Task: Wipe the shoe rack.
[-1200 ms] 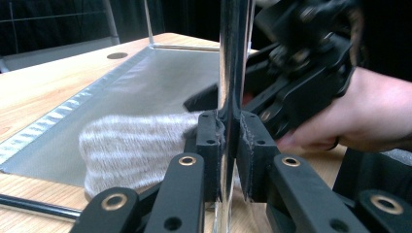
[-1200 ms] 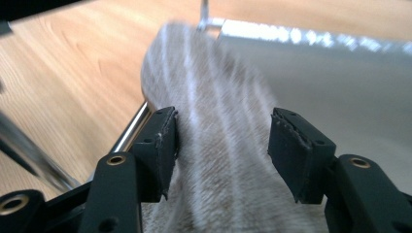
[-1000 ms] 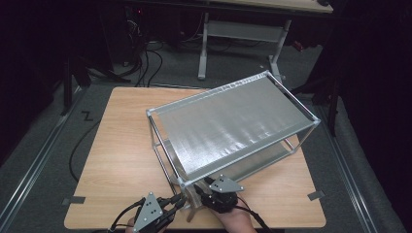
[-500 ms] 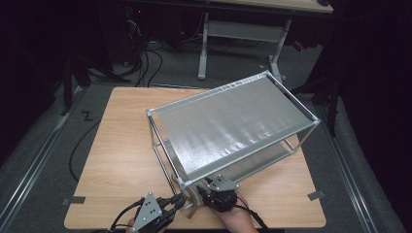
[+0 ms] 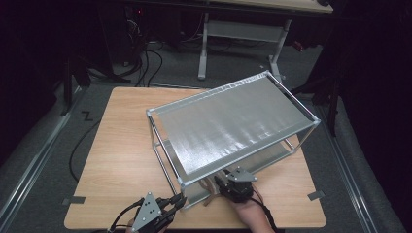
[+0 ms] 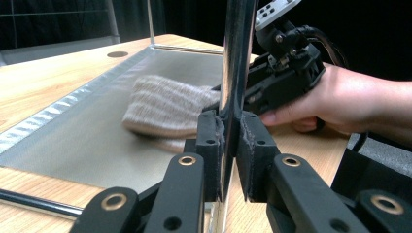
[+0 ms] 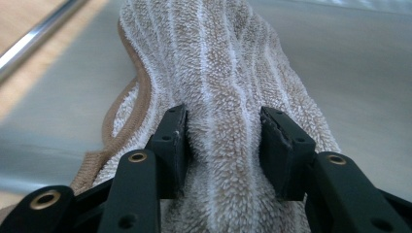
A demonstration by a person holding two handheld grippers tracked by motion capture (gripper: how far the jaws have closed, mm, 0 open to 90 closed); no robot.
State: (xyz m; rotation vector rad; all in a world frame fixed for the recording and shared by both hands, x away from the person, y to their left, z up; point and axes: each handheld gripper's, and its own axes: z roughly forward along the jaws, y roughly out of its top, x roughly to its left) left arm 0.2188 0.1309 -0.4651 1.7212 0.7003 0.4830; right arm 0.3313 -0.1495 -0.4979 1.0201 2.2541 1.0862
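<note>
left gripper (image 6: 227, 145) clamps the rack post (image 6: 236, 73); right gripper (image 7: 223, 145), half open, pinches the towel (image 7: 218, 73).

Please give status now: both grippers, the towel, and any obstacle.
Left gripper shut on rack post. Right gripper shut on towel, on lower shelf. Top shelf overhead; nothing blocking.

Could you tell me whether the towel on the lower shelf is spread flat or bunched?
Bunched: the towel rises in folds between the right gripper pads.
</note>
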